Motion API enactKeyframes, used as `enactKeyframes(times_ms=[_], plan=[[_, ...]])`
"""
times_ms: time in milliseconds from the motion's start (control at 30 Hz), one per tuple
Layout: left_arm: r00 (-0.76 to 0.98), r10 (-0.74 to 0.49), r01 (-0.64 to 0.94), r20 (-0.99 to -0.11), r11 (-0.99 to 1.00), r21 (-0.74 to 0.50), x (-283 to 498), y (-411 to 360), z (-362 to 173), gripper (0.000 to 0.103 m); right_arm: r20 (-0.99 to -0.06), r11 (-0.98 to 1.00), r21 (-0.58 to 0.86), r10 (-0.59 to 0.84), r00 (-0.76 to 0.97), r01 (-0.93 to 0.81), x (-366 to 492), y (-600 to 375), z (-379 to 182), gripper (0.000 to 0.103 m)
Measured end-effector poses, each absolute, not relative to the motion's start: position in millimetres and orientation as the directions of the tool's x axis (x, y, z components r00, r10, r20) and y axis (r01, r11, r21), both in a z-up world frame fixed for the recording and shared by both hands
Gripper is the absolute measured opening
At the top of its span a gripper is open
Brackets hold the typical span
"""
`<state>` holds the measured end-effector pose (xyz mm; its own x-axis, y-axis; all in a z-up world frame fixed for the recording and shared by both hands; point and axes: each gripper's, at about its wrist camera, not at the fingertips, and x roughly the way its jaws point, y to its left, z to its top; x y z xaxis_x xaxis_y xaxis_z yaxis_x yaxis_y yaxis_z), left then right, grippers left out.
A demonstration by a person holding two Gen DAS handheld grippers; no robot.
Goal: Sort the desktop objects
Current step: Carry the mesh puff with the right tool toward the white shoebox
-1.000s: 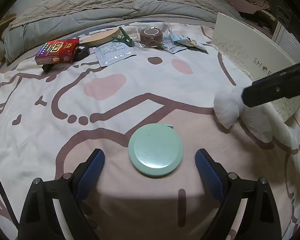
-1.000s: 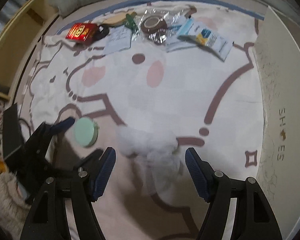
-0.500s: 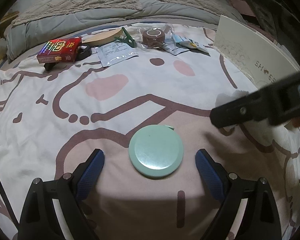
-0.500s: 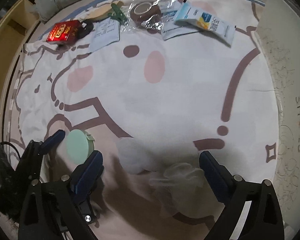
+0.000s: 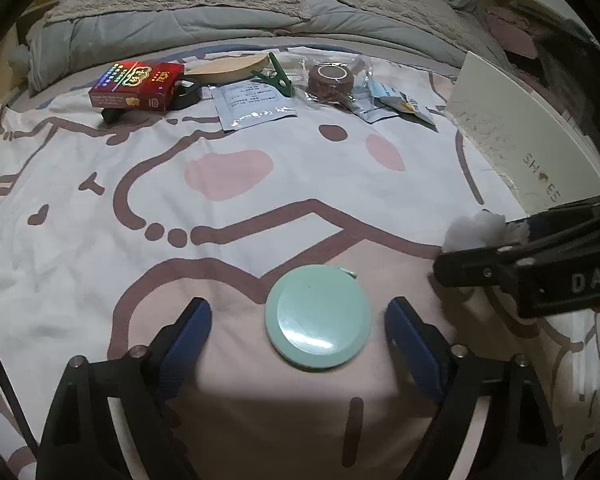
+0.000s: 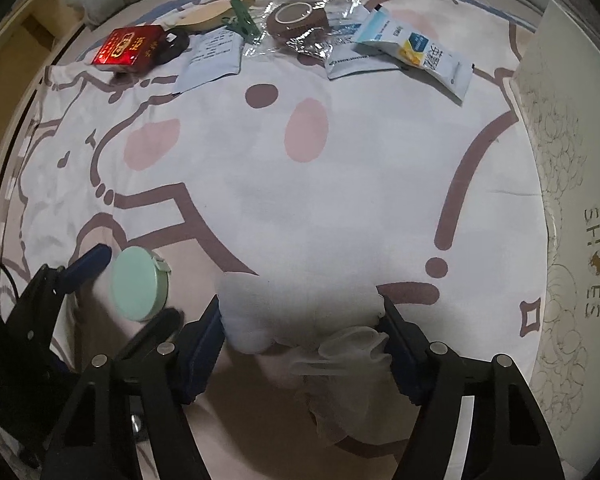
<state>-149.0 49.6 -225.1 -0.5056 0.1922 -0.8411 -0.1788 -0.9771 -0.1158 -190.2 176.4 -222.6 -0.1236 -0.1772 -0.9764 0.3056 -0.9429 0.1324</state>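
Your left gripper (image 5: 298, 332) is closing around the untouched mint round case (image 5: 318, 327); your right gripper (image 6: 302, 330) closes, pads touching white fluff (image 6: 300, 308).

The white box (image 5: 532, 148) reads "SHOES"; the right gripper's (image 6: 302, 334) black body shows "DAS". Other print is illegible.

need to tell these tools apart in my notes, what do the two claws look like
Both look alike: the left claw and right claw have matte black angular frames with silver screws and dark blue ribbed pads. The right one's side carries white letters "DAS". No sleeves are visible.
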Motion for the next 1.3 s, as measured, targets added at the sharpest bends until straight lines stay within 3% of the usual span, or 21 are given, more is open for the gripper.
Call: enactKeyframes(times_ms=[167,333,833,1300], plan=[[-0.508,0.18,-0.204,-0.842,-0.975,-0.085,-148,52,-224,0.073,-0.97,-0.934,0.127,-0.188,-0.156,0.335,-185,179,-212,0.073],[-0.515,0.159,-0.223,-0.842,-0.974,-0.048,-147,57,-220,0.05,-0.964,-0.93,0.117,-0.19,-0.183,0.349,-184,183,-203,0.072],[-0.526,0.143,-0.216,-0.839,-0.976,-0.03,-143,74,-202,0.05,-0.951,-0.92,0.111,-0.209,-0.23,0.376,-177,190,-187,0.072],[-0.68,0.154,-0.172,-0.717,-0.984,-0.048,-154,86,-130,0.05,-0.877,-0.933,0.082,-0.234,-0.42,0.35,-188,226,-134,0.072]])
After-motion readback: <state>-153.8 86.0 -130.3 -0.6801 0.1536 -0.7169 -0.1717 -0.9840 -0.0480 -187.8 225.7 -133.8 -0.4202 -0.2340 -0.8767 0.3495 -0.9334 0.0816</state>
